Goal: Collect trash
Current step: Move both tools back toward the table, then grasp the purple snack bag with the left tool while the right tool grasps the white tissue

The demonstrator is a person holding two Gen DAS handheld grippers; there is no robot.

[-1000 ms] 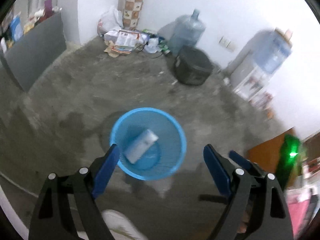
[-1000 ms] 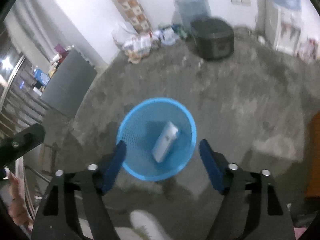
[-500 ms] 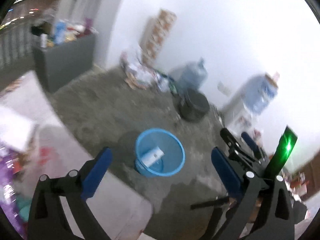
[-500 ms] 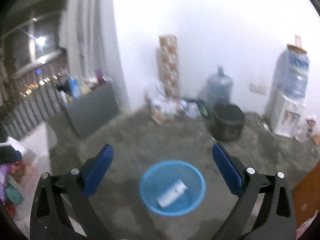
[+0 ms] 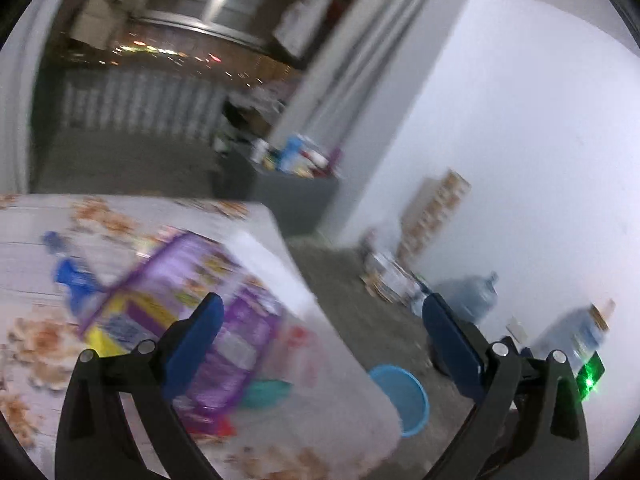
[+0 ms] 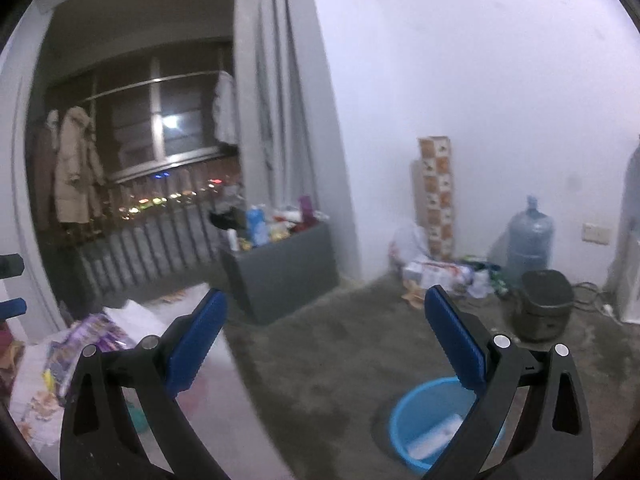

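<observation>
Both tools empty, jaws wide apart: left tool [image 5: 320, 344], right tool [image 6: 324, 332]; bin [image 6: 424, 424] on the floor holds one white bottle [image 6: 434, 436]; next I'd aim at the purple wrapper [image 5: 224, 312] on the desk [image 5: 28, 248], squaring up before pinching.

Both grippers have lifted away from the blue bin [image 6: 424, 420] and spread wider. The bin, once between the fingers, now sits low beside the right fingers. A purple packet [image 5: 168, 304] has appeared behind the left gripper's [image 5: 320, 340] left finger.

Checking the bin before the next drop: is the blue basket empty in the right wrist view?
No, a white bottle lies inside the blue basket on the floor.
</observation>
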